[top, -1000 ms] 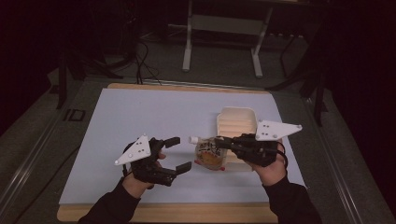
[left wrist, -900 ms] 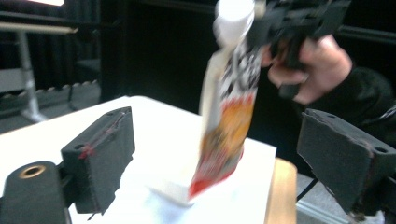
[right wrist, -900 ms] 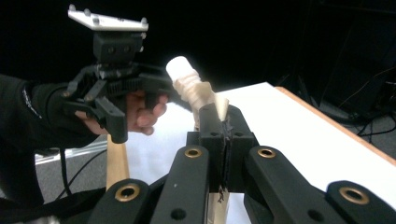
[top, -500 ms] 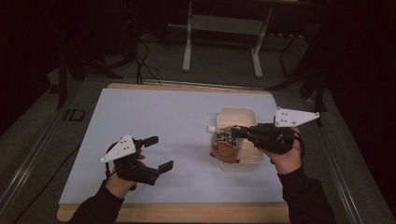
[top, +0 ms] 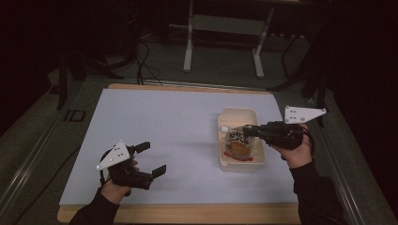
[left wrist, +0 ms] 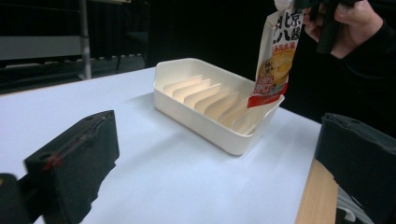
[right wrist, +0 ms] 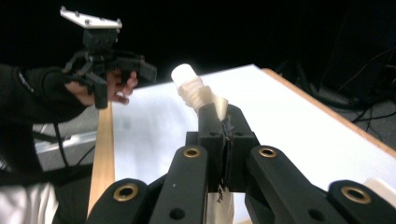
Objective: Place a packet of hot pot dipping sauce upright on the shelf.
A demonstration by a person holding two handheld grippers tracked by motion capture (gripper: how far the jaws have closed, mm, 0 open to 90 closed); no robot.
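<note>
Your right gripper has its fingers clamped on the top of the spouted pouch, just below the white cap. The pouch hangs long axis upright, its lower end apparently inside the slotted tray, near the worktop's right edge. Which slot lies beneath is unclear. Your left gripper, fingers spread and empty, rests near the front-left corner, well apart.

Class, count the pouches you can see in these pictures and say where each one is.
1. The pouch hangs upright over the near end of the white tray, held at its spout by the right gripper. The tray's other slots look empty.
</note>
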